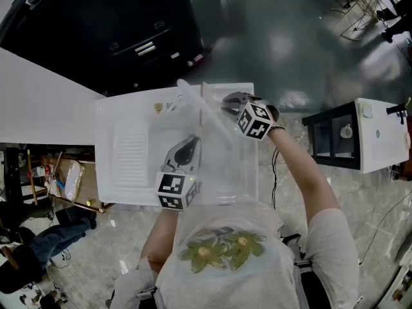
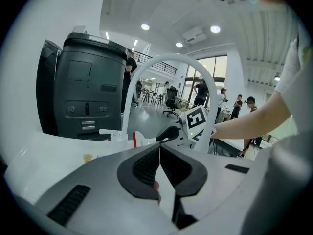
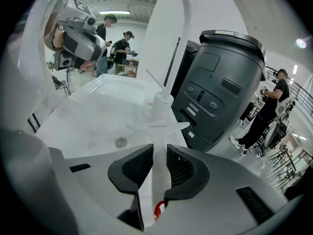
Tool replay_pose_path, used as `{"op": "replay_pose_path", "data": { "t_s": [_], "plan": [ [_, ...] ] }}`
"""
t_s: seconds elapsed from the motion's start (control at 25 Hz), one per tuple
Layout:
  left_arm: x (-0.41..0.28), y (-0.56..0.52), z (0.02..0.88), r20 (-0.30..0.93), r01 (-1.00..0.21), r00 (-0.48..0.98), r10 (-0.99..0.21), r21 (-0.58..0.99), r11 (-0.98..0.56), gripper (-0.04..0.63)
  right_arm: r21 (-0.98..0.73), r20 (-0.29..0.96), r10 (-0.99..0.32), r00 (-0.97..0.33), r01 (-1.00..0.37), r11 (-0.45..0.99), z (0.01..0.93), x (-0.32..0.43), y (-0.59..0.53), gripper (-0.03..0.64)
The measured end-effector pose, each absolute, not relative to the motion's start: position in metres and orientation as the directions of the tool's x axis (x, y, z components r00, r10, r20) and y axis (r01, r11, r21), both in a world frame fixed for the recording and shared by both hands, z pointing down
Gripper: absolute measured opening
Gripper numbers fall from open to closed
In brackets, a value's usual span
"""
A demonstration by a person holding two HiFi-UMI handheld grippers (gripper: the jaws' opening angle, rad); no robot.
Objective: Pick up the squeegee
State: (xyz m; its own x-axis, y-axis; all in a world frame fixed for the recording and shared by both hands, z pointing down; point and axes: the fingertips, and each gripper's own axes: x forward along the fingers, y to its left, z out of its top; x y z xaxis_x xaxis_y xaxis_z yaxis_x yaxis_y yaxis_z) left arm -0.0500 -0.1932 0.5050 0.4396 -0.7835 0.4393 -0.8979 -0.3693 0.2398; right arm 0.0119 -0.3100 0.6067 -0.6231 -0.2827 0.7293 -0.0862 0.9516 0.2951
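The squeegee (image 3: 157,127) is white with a T-shaped head and a red spot low on its handle. My right gripper (image 3: 157,153) is shut on that handle, and the head points out over the sink. In the head view the right gripper (image 1: 230,102) is at the sink's far right, with the squeegee's thin blade (image 1: 201,106) just left of it. The left gripper view shows the squeegee (image 2: 133,140) ahead, held by the other gripper. My left gripper (image 1: 187,148) hovers over the basin, and its jaws (image 2: 159,150) are shut with nothing between the pads.
The white sink (image 1: 106,140) has a ribbed drainboard (image 1: 129,150) at left and a drain (image 3: 120,142). A tall white arched faucet (image 2: 205,82) with its base (image 3: 161,104) rises between the grippers. A dark grey machine (image 3: 220,82) stands behind the sink. People stand in the background.
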Motion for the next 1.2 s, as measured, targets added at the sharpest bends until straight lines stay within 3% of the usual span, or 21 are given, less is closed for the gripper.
{"op": "replay_pose_path", "data": {
  "t_s": [1.2],
  "plan": [
    [-0.060,-0.161,0.478,0.386,-0.886,0.463,-0.798,0.205,-0.415,0.012,0.357,0.684,-0.441,-0.582,-0.260,0.897,0.560,0.040,-0.290,0.094]
  ]
}}
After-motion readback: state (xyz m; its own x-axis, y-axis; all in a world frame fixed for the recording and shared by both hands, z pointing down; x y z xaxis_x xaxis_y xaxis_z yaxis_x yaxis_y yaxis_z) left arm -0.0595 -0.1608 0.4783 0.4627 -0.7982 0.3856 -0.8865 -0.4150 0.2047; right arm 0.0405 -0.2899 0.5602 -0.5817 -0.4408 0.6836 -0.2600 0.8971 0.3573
